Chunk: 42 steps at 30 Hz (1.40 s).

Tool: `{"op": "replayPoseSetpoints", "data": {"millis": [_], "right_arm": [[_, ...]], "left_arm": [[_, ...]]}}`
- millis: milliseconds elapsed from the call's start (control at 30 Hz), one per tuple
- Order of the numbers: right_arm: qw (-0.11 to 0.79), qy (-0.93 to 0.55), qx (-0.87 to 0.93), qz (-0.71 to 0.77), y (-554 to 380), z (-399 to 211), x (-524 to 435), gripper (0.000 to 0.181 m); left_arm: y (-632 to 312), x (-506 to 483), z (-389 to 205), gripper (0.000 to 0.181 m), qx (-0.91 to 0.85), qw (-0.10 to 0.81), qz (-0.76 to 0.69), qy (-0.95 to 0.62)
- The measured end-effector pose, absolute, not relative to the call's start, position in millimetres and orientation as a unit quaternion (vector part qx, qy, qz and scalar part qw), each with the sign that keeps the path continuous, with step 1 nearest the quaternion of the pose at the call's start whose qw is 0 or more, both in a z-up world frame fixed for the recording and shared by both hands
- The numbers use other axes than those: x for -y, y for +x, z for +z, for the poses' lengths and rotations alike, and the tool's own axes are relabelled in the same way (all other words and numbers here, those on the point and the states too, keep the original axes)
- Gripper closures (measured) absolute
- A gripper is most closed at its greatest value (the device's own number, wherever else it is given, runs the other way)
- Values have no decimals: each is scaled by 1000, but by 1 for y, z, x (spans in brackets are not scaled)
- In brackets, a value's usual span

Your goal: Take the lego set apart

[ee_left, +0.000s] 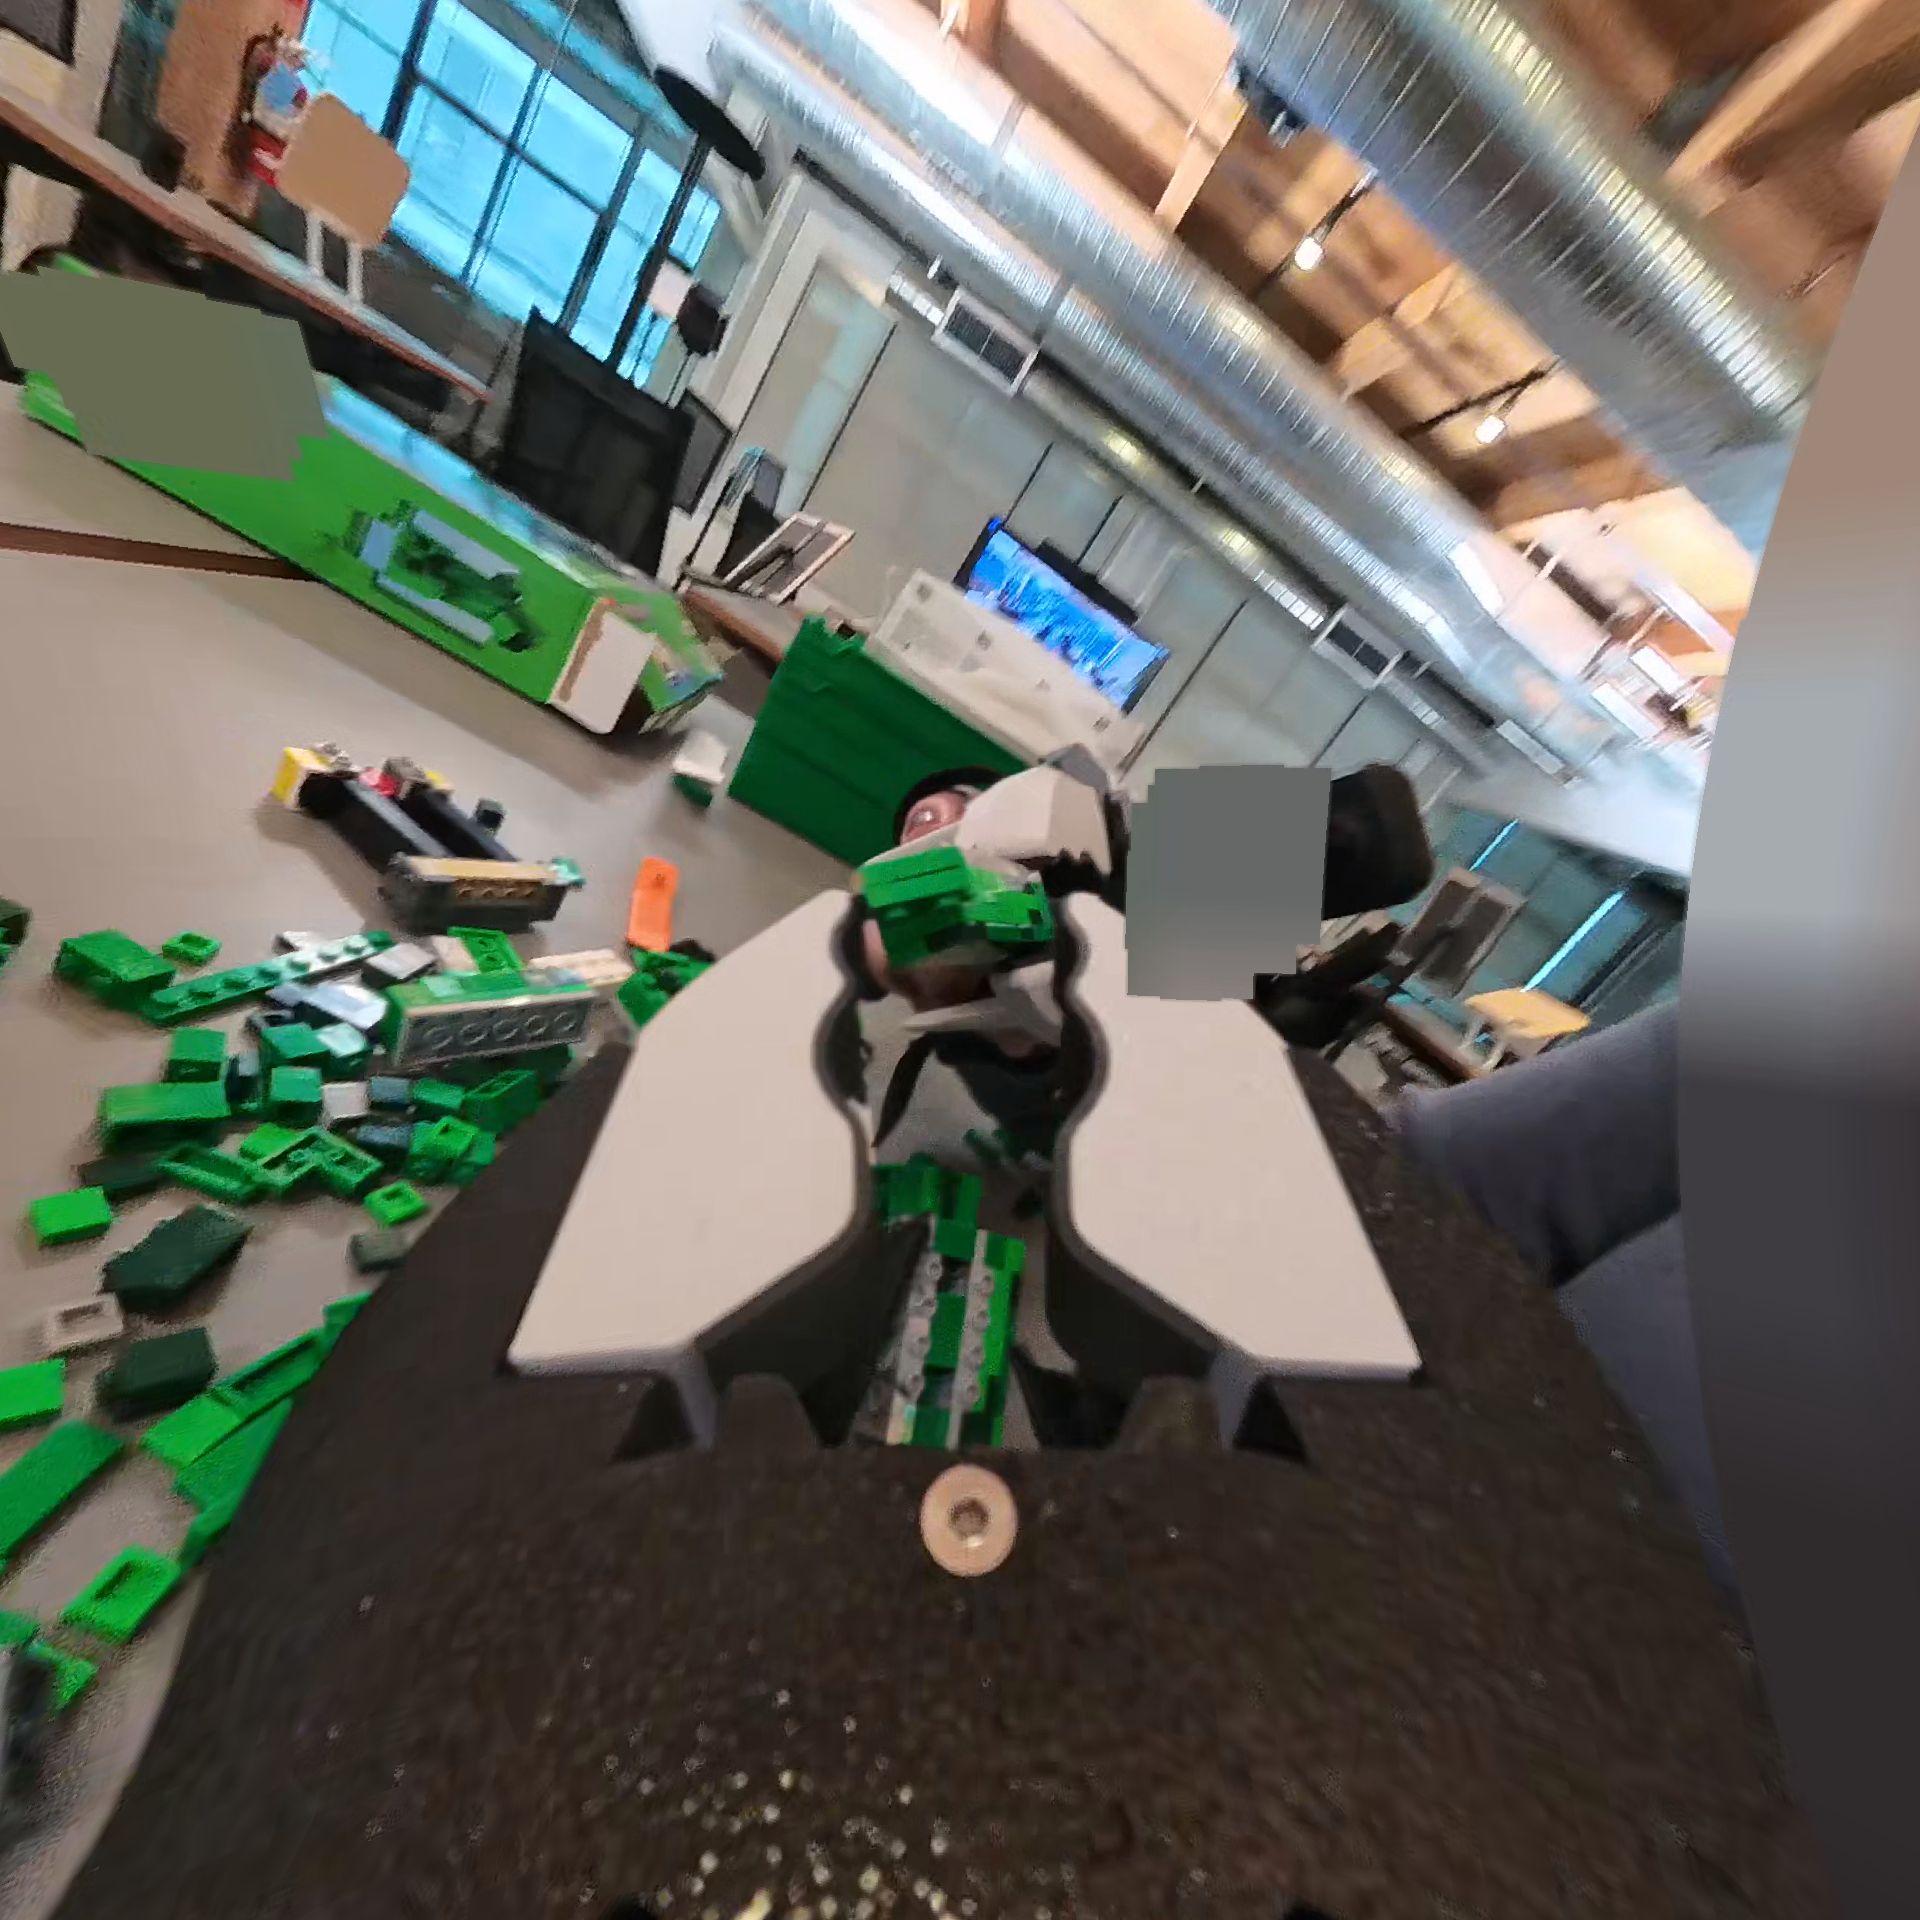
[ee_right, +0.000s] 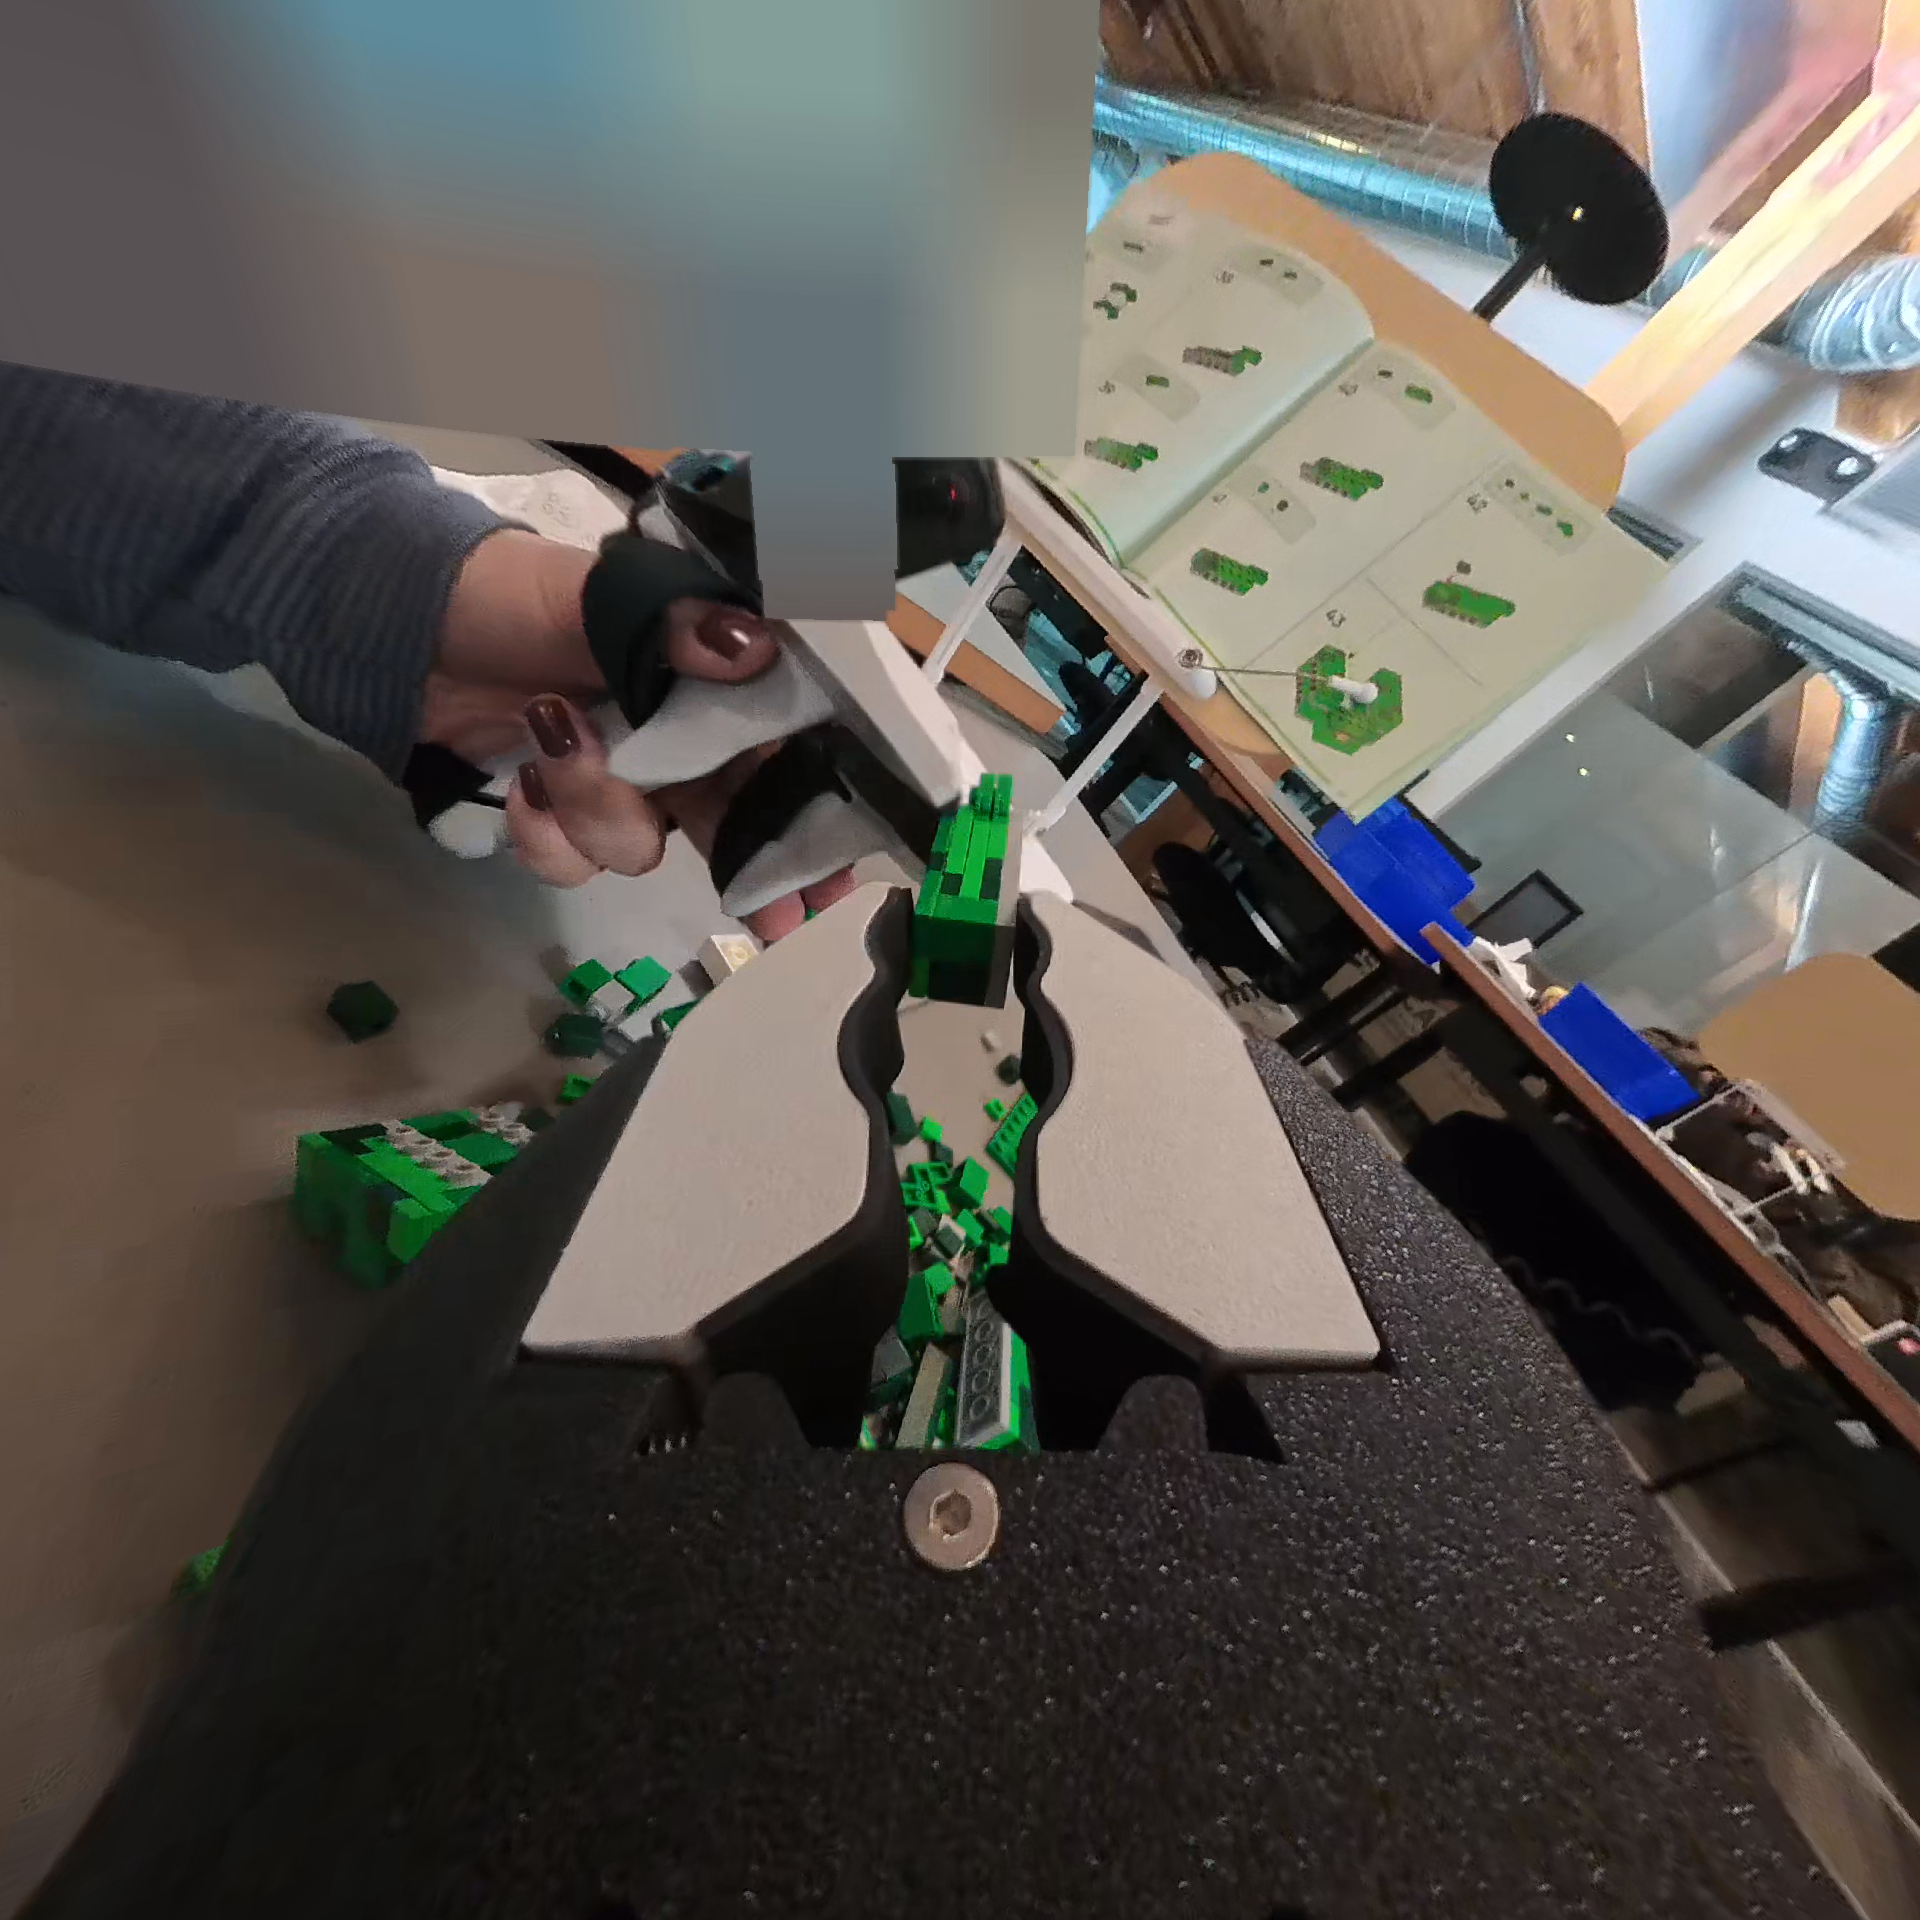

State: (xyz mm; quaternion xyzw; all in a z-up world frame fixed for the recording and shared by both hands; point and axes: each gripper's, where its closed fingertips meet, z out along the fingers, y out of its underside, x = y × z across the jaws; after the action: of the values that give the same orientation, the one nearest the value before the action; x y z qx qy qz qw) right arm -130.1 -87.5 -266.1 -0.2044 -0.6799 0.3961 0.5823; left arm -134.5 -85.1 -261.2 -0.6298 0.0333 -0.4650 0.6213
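Observation:
A small green and black lego chunk (ee_left: 935, 899) is held in the air between both grippers. My left gripper (ee_left: 951, 906) is shut on one end of it. In the right wrist view my right gripper (ee_right: 961, 914) is shut on the lower, black-backed end of the chunk (ee_right: 961, 940). The left gripper's white fingers (ee_right: 914, 732), held by a hand (ee_right: 561, 717), clamp its upper end. In the left wrist view the right gripper's fingers (ee_left: 1039, 816) show just beyond the chunk. Both grippers are above the grey table (ee_left: 156, 727).
A pile of loose green bricks (ee_left: 291, 1060) lies on the table, with a black and yellow assembly (ee_left: 384, 810), an orange tool (ee_left: 655, 899) and a green box (ee_left: 436, 561). A part-built green block (ee_right: 395, 1184) lies left. An open instruction booklet (ee_right: 1330, 499) stands beyond. The tips of both grippers are at nearly the same place.

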Motion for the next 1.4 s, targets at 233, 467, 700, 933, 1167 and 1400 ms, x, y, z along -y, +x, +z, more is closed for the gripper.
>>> {"op": "replayPoseSetpoints", "data": {"millis": [233,467,700,933,1167,1400], "right_arm": [[583,-205,684,388,-130,-267,86,164],[430,-296,677,519,-124,-274,87,136],[269,-331,681,595,-111,-283,96,154],[188,-320,694,617,-100,-291,108,164],[127,-306,666,668,-94,-289,111,163],[89,-299,647,696,-92,-287,114,164]], "left_arm": [[-137,89,-256,163,-46,638,-466,-611],[-133,94,-260,163,-110,650,-386,-646],[-115,98,-275,163,-188,614,-341,-686],[-101,106,-282,164,-252,597,-313,-694],[-97,109,-282,164,-262,598,-332,-681],[-95,112,-280,164,-257,593,-365,-670]]}}
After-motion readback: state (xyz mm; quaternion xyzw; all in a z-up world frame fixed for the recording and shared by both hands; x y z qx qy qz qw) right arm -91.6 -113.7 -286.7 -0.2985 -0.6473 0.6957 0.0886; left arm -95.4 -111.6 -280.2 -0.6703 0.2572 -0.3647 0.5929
